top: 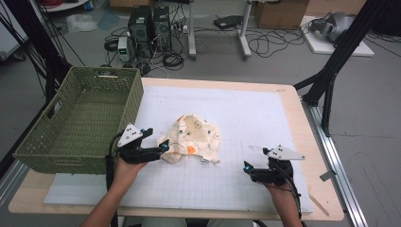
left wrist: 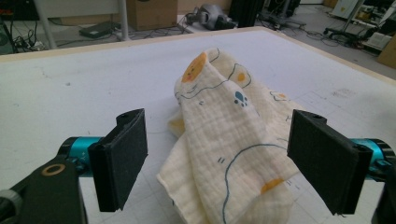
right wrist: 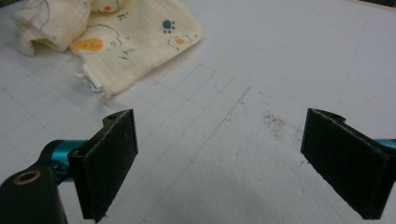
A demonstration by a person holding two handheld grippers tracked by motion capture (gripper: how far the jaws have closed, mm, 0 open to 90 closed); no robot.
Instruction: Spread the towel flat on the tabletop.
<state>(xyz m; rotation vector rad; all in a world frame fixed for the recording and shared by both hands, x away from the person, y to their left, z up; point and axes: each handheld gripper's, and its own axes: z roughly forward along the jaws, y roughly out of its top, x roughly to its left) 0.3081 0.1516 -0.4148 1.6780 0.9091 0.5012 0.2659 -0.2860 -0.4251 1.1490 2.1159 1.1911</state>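
Lying crumpled near the middle of the surface [top: 265, 109], a cream cloth [top: 193, 137] printed with orange blobs, blue paw marks and thin curved lines is taken as the thing being worked. All places are given from this cloth. The left tool [top: 163, 147] is seen at its left edge, touching or nearly touching it; in the left gripper view the cloth [left wrist: 233, 140] runs straight ahead between the spread jaws, its long fold leading away from the tool, and neither pad is pressed on the fabric, so the left tool is judged released, with cloth between the jaws but ungrasped. The right tool [top: 247, 168] is held well to the cloth's right and nearer the person; its jaws also stand wide apart with nothing between them, and in the right gripper view the cloth [right wrist: 116, 32] lies ahead and off to the upper left. The left hand is therefore the nearer one, and a closing of its jaws on the near fold is judged to be what the coming move turns on. A green woven basket [top: 80, 118] stands just beyond the left tool, to the cloth's left, and looks empty. A small white tag [right wrist: 91, 79] is sewn at the cloth's near corner; any writing on it cannot be read, and no brand is legible anywhere.
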